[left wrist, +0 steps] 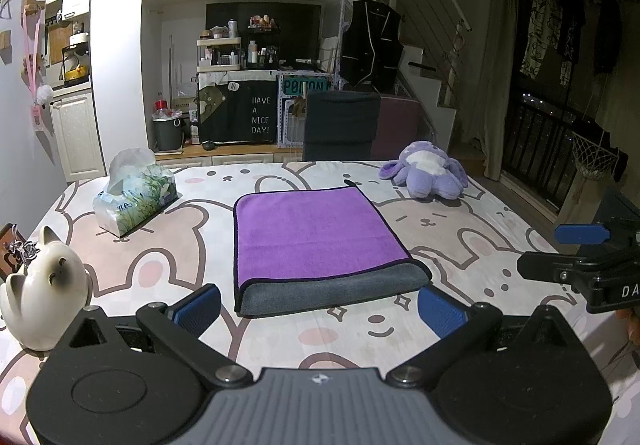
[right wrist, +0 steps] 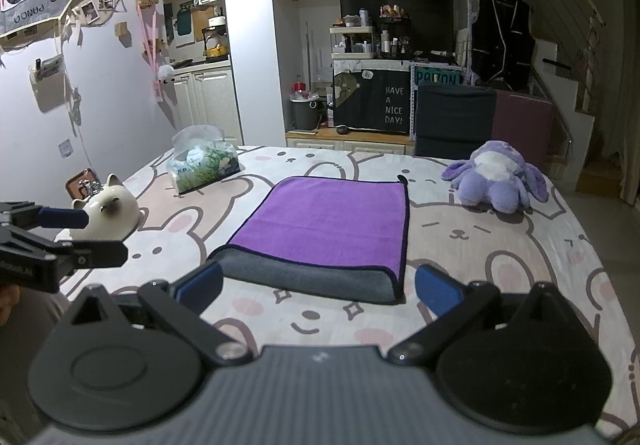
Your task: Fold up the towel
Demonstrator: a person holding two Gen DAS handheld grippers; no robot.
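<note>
Towel point(left wrist: 316, 241) flat mid-worktop point(left wrist: 460, 245), purple face up, grey folded band along near edge. Left gripper point(left wrist: 320, 309) spread wide, holding nothing, blue pads just short of that grey edge. Tissue pack point(left wrist: 136, 197) far left, cat figurine point(left wrist: 44, 289) near left, purple plush point(left wrist: 428, 171) far right. Right gripper point(left wrist: 560, 253) visible at right edge.

Right wrist view: right gripper point(right wrist: 320, 287) likewise agape and empty, just short of towel point(right wrist: 332, 221). Left gripper point(right wrist: 92, 237) at left edge, fingers parted, beside cat figurine point(right wrist: 108, 217).
</note>
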